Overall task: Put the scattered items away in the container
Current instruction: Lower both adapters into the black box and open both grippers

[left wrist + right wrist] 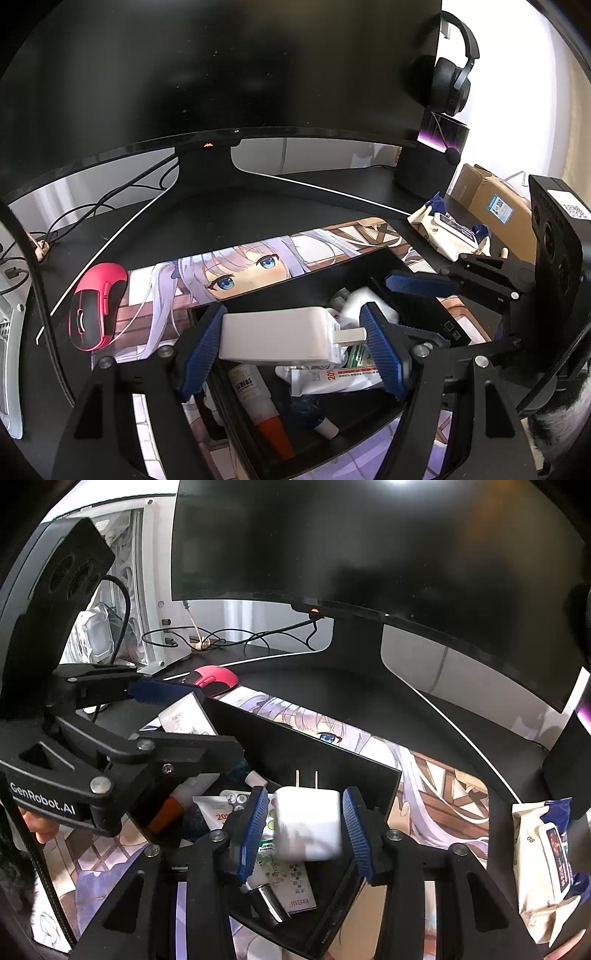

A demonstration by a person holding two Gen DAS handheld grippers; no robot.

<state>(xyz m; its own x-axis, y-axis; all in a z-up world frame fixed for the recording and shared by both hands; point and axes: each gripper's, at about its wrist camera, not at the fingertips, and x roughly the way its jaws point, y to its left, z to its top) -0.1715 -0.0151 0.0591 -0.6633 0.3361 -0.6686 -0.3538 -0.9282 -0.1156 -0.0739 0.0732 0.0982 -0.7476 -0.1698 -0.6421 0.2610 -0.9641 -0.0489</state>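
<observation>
A black open box (325, 269) lies on the anime desk mat, holding tubes, packets and small bottles; it also shows in the right wrist view (306, 738). Over the box, a white charger (277, 338) sits between my left gripper's (291, 350) blue pads, which stand wide; only the left pad touches it. In the right wrist view a white charger (308, 825), prongs pointing away, blurs between my right gripper's (304, 834) open pads above the box, with gaps on both sides. My left gripper (177, 716) shows there with a white charger (188, 716) between its fingers.
A red mouse (98, 306) lies left on the mat (258, 266). A wet-wipes pack (450, 232) and cardboard box (491, 206) sit at the right. A curved monitor (221, 66), cables (110, 199) and a headset (448, 74) stand behind.
</observation>
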